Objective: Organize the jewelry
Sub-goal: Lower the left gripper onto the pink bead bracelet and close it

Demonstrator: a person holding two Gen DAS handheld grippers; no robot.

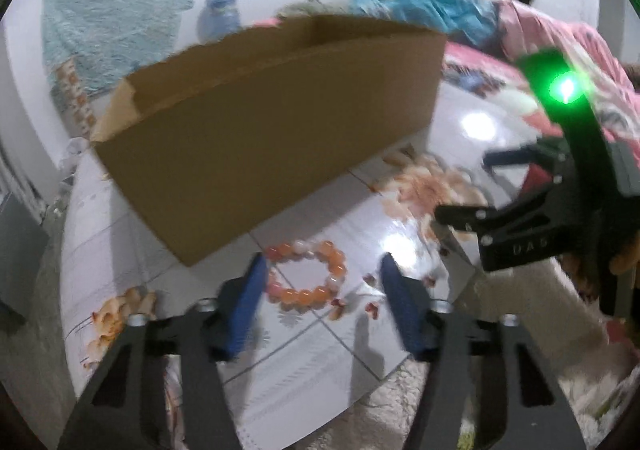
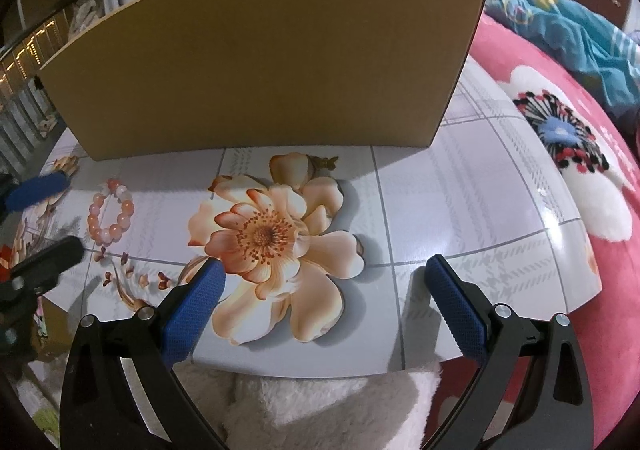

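An orange and pink bead bracelet point(image 1: 306, 276) lies flat on the flower-print table point(image 1: 320, 338), just in front of an open cardboard box point(image 1: 260, 122). My left gripper point(image 1: 320, 270) is open, its blue pads either side of the bracelet, close above the table. In the right wrist view the bracelet point(image 2: 110, 210) lies at the far left, between the left gripper's fingers point(image 2: 38, 188). My right gripper point(image 2: 324, 270) is open and empty over the big printed flower point(image 2: 276, 238), facing the box point(image 2: 260, 58).
The right gripper's body with a green light point(image 1: 566, 88) stands at the right in the left wrist view. A red flowered blanket point(image 2: 580, 138) lies right of the table. A fluffy white cloth point(image 2: 320, 402) lies at the table's near edge.
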